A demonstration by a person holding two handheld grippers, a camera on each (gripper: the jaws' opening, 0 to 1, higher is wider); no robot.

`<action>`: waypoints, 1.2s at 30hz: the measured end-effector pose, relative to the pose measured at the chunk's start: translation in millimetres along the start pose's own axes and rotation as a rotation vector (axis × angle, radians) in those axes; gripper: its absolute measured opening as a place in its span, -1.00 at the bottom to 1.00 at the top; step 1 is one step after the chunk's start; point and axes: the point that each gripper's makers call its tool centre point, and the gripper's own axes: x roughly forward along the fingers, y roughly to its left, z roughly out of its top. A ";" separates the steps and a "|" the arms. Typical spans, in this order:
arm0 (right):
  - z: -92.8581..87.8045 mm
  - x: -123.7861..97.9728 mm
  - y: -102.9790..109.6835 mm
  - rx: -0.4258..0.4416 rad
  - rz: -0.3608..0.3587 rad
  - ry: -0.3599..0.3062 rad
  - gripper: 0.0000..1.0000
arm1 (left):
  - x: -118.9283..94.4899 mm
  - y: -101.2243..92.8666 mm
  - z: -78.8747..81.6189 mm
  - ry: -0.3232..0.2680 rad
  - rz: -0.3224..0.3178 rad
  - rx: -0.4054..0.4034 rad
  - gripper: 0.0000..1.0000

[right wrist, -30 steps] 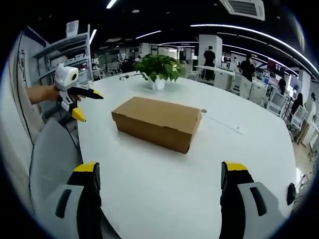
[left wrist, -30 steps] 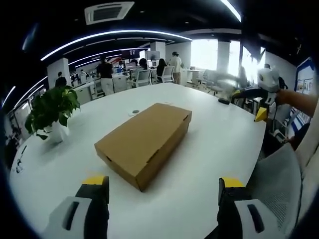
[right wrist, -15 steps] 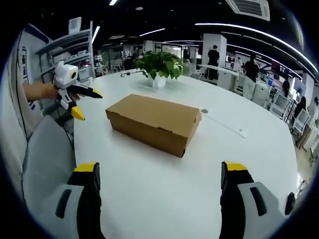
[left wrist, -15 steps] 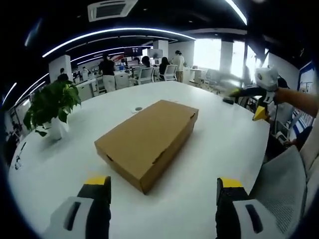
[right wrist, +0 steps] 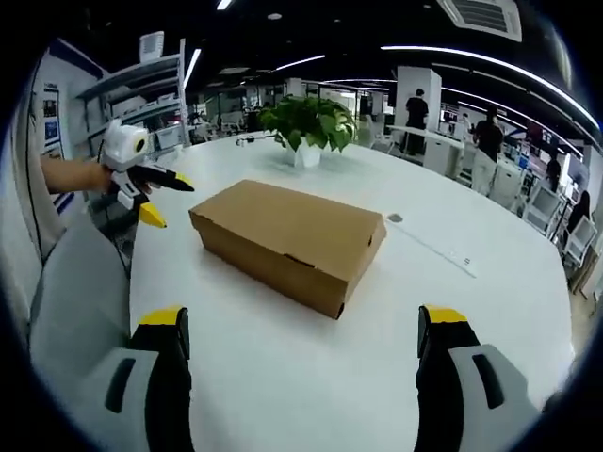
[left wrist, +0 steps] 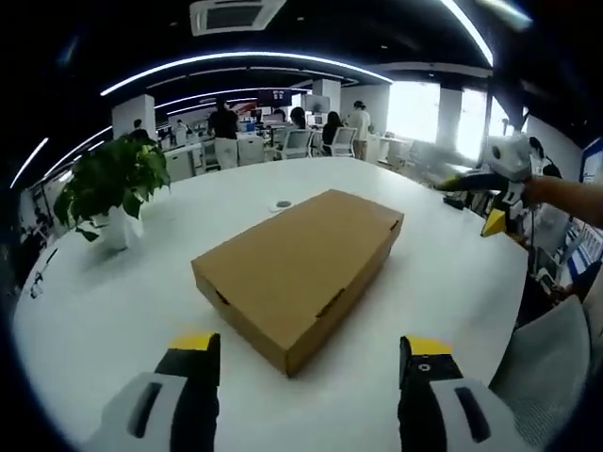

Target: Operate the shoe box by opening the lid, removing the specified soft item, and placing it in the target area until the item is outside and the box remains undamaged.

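The closed shoe box (left wrist: 300, 271) lies mid-frame, dead ahead of both grippers, left gripper (left wrist: 307, 363) and right gripper (right wrist: 303, 331), jaws spread and empty, its long axis running toward upper right in the left gripper view.

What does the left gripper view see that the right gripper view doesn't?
Left gripper view's own: bright windows and the right gripper, held in a hand beside the table. Right gripper view's own: a shelf rack and the left gripper, also hand-held. Shared: the closed cardboard box, the potted plant and the white table.
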 end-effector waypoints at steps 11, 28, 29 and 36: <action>3.5 35.8 -11.0 -0.027 0.067 -0.030 0.66 | 18.6 4.9 -6.0 -0.015 0.077 -0.034 0.40; -11.7 79.5 -24.5 -0.071 0.121 0.004 0.23 | 41.1 17.5 -20.5 -0.009 0.180 -0.064 0.17; -11.3 81.4 -25.0 -0.067 0.124 0.003 0.21 | 41.9 18.7 -20.4 -0.011 0.184 -0.067 0.15; -7.1 94.8 -26.1 -0.071 0.137 0.004 0.04 | 46.4 20.3 -18.5 -0.009 0.187 -0.068 -0.01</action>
